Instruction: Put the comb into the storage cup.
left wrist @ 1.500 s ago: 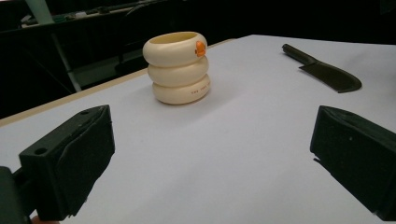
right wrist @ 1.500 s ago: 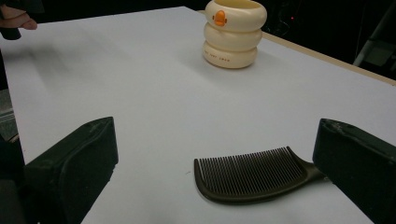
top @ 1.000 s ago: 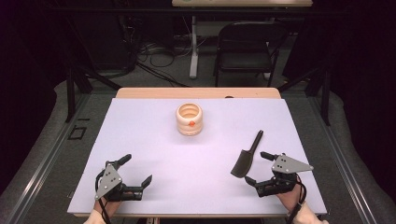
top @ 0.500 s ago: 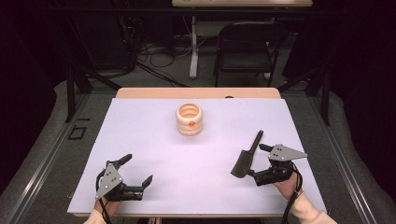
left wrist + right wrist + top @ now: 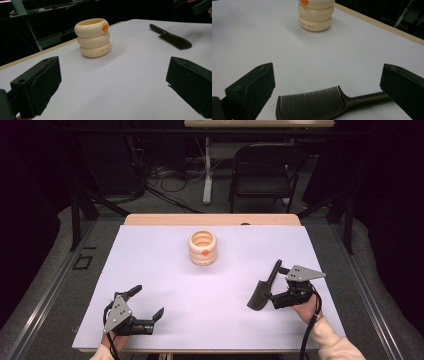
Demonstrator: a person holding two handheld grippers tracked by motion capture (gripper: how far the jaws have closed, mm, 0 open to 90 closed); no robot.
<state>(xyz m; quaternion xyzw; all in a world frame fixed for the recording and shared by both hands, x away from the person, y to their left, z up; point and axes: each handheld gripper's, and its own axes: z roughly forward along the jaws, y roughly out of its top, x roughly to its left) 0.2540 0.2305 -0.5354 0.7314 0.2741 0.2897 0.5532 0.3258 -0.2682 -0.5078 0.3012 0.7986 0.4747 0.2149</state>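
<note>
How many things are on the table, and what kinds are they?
Cream ringed holder: 1
Dark comb: 1
Grippers, left and right: 2
Total: 4

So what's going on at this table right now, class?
A person works at a white table with a tool in each hand. The right tool is open and sits right at a dark comb lying flat, jaws on either side of it, not yet closed. The left tool rests open near the front edge, holding nothing. A cream ringed holder with an orange spot stands upright farther back, untouched.
</note>
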